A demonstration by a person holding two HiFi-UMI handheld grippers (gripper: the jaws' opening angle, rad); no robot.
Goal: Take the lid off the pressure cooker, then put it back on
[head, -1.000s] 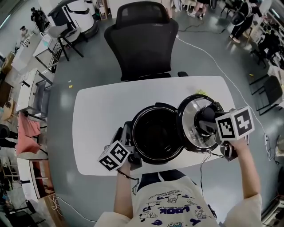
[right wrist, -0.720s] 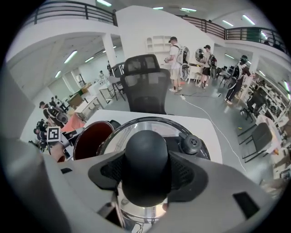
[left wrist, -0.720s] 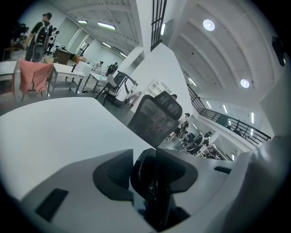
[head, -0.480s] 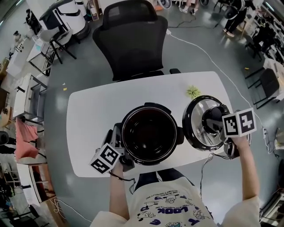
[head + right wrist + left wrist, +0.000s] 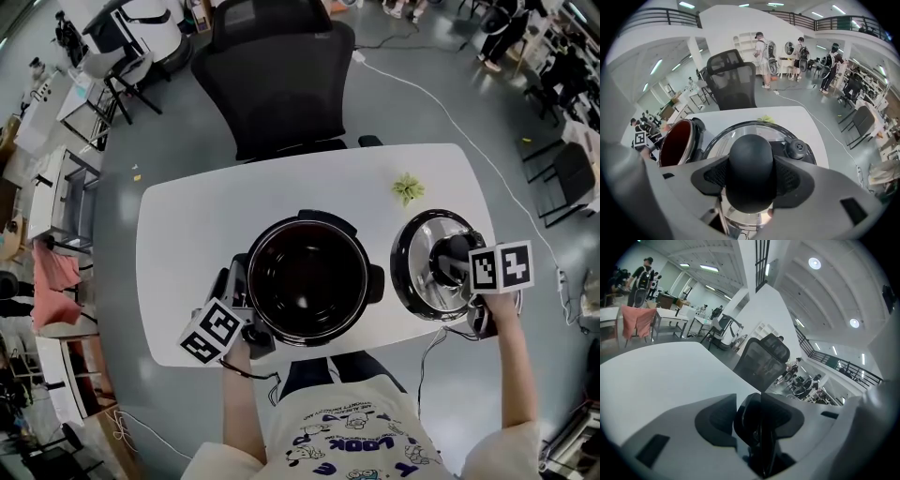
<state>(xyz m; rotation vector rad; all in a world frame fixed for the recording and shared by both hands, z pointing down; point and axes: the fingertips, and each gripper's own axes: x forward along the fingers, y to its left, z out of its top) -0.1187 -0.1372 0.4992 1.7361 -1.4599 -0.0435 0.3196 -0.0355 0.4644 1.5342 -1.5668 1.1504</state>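
Firmly, right hand-held gripper clamps lid knob; left one seemingly grips cooker handle.

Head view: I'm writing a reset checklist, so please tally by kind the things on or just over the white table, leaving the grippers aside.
Cooker pot, open: 1
Lid, off the pot, to its right: 1
Small green thing, too small to identify: 1
Total: 3
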